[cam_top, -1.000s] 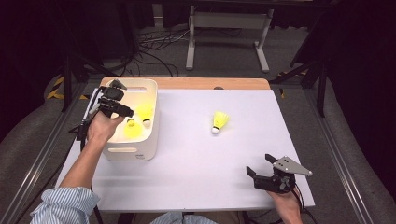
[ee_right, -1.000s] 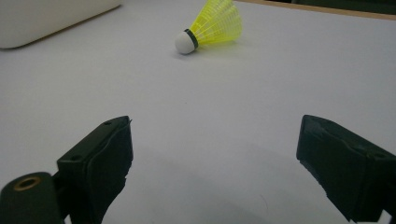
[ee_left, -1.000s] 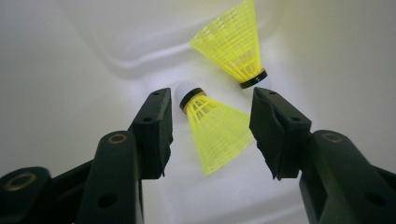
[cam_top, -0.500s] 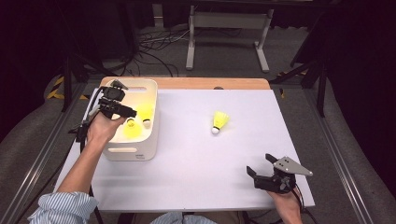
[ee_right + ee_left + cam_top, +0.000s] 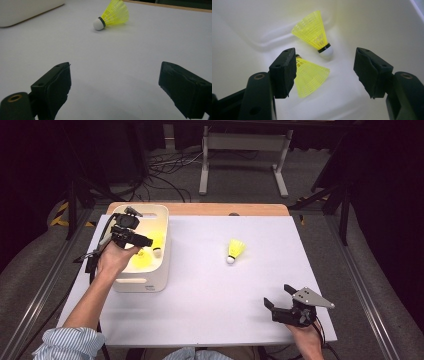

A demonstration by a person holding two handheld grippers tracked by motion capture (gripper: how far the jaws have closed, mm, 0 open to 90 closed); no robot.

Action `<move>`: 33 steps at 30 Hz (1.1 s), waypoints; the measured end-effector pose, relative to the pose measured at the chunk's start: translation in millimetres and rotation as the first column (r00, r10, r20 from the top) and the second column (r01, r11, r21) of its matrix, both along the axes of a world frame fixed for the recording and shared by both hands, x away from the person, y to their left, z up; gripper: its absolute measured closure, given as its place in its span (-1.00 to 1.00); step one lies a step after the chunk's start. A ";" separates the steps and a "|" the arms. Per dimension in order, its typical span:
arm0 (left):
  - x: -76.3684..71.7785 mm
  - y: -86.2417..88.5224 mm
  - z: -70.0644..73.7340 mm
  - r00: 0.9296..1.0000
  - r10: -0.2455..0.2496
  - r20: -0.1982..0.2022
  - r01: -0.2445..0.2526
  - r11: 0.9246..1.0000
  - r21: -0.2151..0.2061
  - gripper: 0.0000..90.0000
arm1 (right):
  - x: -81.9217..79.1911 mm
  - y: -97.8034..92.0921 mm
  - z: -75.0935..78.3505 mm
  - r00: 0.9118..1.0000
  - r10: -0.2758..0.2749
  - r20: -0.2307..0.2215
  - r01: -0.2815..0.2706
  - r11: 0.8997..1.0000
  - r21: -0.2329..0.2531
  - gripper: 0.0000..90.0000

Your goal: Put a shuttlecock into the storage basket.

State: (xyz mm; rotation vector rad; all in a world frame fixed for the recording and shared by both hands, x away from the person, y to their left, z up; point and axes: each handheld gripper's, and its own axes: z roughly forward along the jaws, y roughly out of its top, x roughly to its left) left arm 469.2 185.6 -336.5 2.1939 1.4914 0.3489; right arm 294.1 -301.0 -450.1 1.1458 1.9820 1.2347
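Inside: two yellow mesh-skirted shuttlecocks [image 5: 313, 75], smooth bin [image 5: 161, 251]

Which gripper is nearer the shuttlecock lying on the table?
Right. The right gripper sits nearer the shuttlecock, jaws open toward it; the left gripper is over the bin.

Bin [image 5: 159, 251]: smooth glossy cream plastic. Shuttlecocks [image 5: 313, 75]: yellow plastic mesh skirts. Table [image 5: 210, 310]: matt white, wood edge.
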 end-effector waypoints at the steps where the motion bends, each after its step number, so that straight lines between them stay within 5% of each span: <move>1: -0.2 0.0 0.2 1.000 -0.002 0.004 0.002 1.000 0.000 -0.21 | -0.2 0.3 0.1 1.000 0.000 -0.001 0.000 1.000 0.000 -0.75; 11: -6.0 2.2 7.5 0.999 -0.001 0.034 0.002 0.999 -0.037 -0.21 | -0.4 1.4 0.5 1.000 0.000 0.001 0.000 1.000 -0.004 -0.75; 33: -14.5 -10.9 19.3 0.996 -0.051 0.073 0.054 0.997 -0.048 -0.21 | -0.5 1.7 1.1 1.000 0.000 0.002 0.000 1.000 -0.002 -0.75</move>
